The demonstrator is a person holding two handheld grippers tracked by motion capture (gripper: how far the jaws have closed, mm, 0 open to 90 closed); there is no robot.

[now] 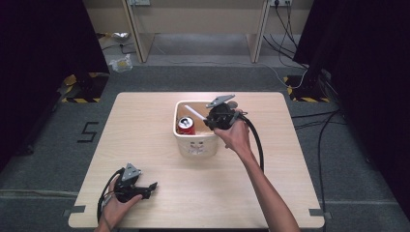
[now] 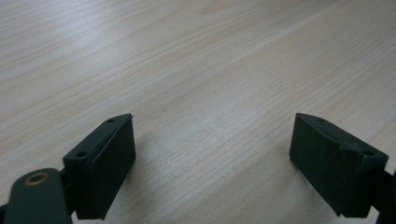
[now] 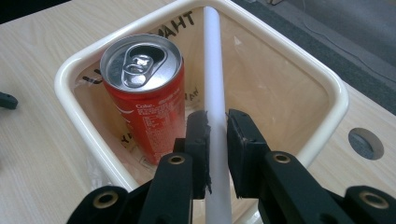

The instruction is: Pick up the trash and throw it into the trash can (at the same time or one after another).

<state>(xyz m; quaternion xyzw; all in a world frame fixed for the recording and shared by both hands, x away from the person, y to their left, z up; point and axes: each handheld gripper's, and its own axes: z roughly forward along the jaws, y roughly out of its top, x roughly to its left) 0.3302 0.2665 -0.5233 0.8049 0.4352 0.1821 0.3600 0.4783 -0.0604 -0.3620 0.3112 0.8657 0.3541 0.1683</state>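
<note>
R fingers (image 3: 198, 140): clamped on white tube (image 3: 215, 107), one pad each side, tube squeezed between them.
L fingers (image 2: 105, 163): spread wide, nothing between, bare wood under them.
R gripper (image 3: 217, 135): over the bin (image 1: 194, 145), jaws pointing down into it; in high view it (image 1: 218, 117) sits at bin's right rim, held by R hand (image 1: 235, 135), cable looping off toward the forearm.
L gripper (image 1: 139, 187): low at table's (image 1: 241, 193) near-left corner, in L hand (image 1: 116, 205), well apart from bin.
Tube: long, plain white, slanted; upper end leans on bin's far corner, lower end runs down past the pads, out of frame in R gripper view.
Can (image 3: 145, 93): red, upright inside bin, left of tube in R gripper view, near it; touching or not – can't tell. Tab flat, top looks sealed.
Bin: cream plastic, square w/ rounded rim, black lettering on inner wall, mid-table.
Table: light wood; round cable hole (image 3: 365, 143) just beside bin.
Floor: grey carpet, "5" taped (image 1: 88, 131) left of table.
</note>
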